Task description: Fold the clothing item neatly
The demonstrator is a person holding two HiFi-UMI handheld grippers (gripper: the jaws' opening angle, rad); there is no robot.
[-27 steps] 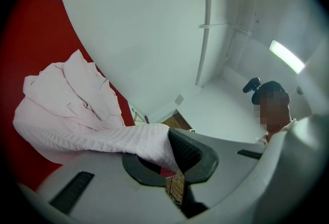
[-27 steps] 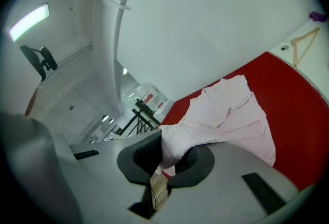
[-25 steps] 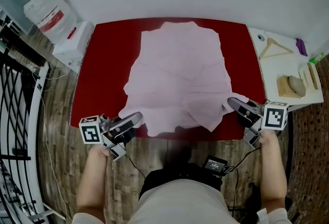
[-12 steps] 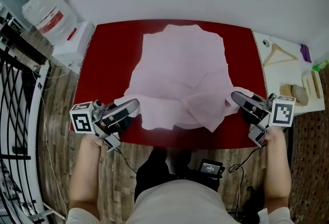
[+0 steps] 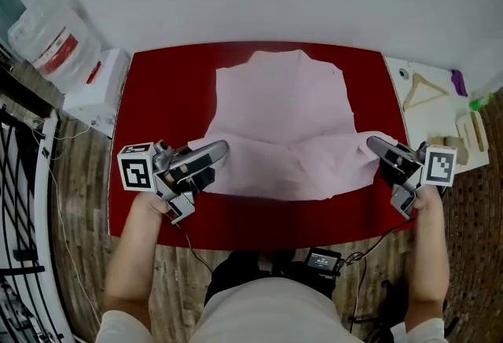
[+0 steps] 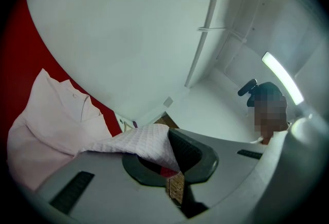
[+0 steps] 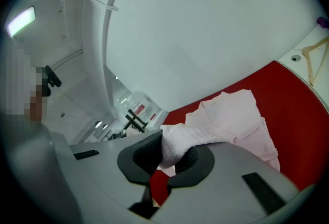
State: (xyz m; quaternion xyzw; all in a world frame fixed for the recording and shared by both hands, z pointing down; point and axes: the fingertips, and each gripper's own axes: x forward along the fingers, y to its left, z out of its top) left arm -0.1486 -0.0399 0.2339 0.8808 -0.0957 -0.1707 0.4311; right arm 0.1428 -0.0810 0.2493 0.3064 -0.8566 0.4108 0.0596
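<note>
A pale pink shirt lies on the red table, collar at the far edge. Its near hem is lifted and stretched between my two grippers. My left gripper is shut on the hem's left corner; in the left gripper view the pink waffle cloth drapes over its jaws. My right gripper is shut on the right corner, and the cloth bunches between its jaws in the right gripper view. The shirt spreads beyond them on the red top.
A white side table at the right holds a wooden hanger and small wooden items. A white box and a plastic bag stand at the left. A black device with cables lies on the floor by my legs.
Both grippers have lifted the near hem and carried it away from me over the shirt, pulling it taut. The rumpled front of the shirt has smoothed into a straight fold edge.
</note>
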